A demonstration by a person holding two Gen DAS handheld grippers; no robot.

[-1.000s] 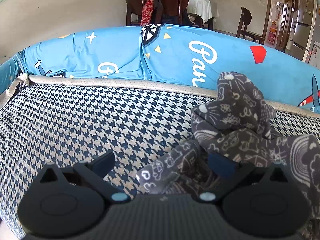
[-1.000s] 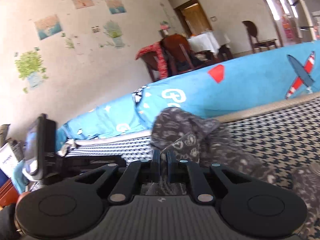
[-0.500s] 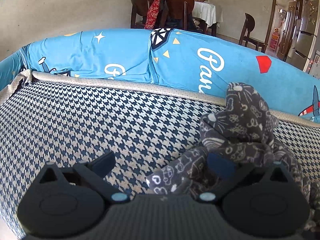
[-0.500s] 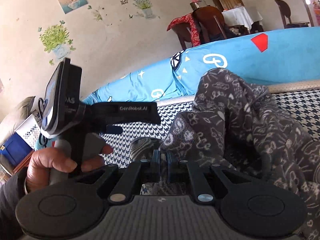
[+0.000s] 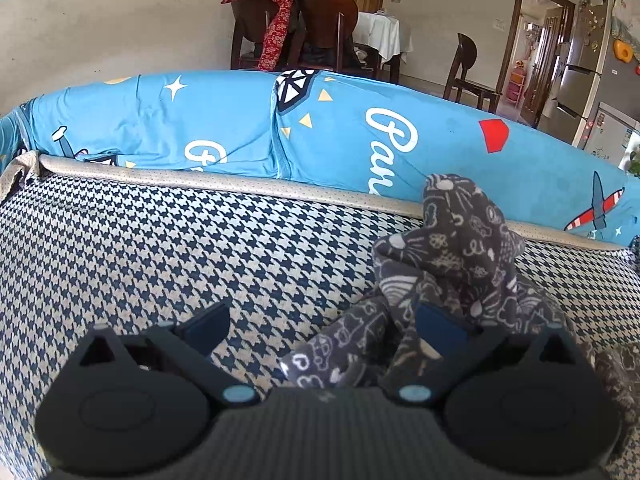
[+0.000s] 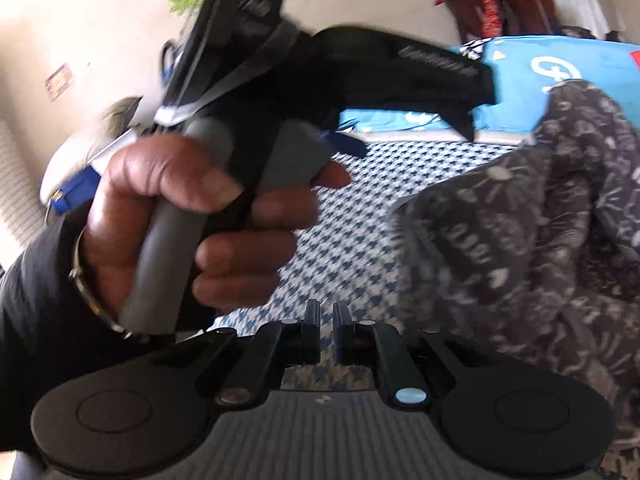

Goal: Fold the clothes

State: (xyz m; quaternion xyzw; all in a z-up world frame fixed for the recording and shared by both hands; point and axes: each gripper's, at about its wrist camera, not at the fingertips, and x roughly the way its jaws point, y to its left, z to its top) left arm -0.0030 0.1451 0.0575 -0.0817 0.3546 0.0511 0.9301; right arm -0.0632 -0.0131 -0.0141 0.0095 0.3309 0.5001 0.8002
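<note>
A dark grey garment (image 5: 452, 260) with white doodle print lies crumpled in a heap on the houndstooth cushion (image 5: 200, 260). My left gripper (image 5: 322, 324) is open, its fingers wide apart; a strip of the garment lies between them, close to the right finger (image 5: 436, 328). In the right wrist view the garment (image 6: 540, 240) bulks up on the right. My right gripper (image 6: 327, 330) is shut to a thin slit, through which only the cushion pattern shows. It sits just behind a person's hand (image 6: 208, 220) that holds the left gripper's handle.
A blue printed cover (image 5: 360, 140) runs along the cushion's far edge behind a beige piped rim (image 5: 240, 184). Dark wooden chairs (image 5: 320, 28) and a table with a white cloth stand beyond. A fridge (image 5: 592, 60) is at far right.
The right gripper has swung left, close behind the hand on the left gripper, and the garment no longer sits between its fingers. The left gripper stays open and has hardly moved.
</note>
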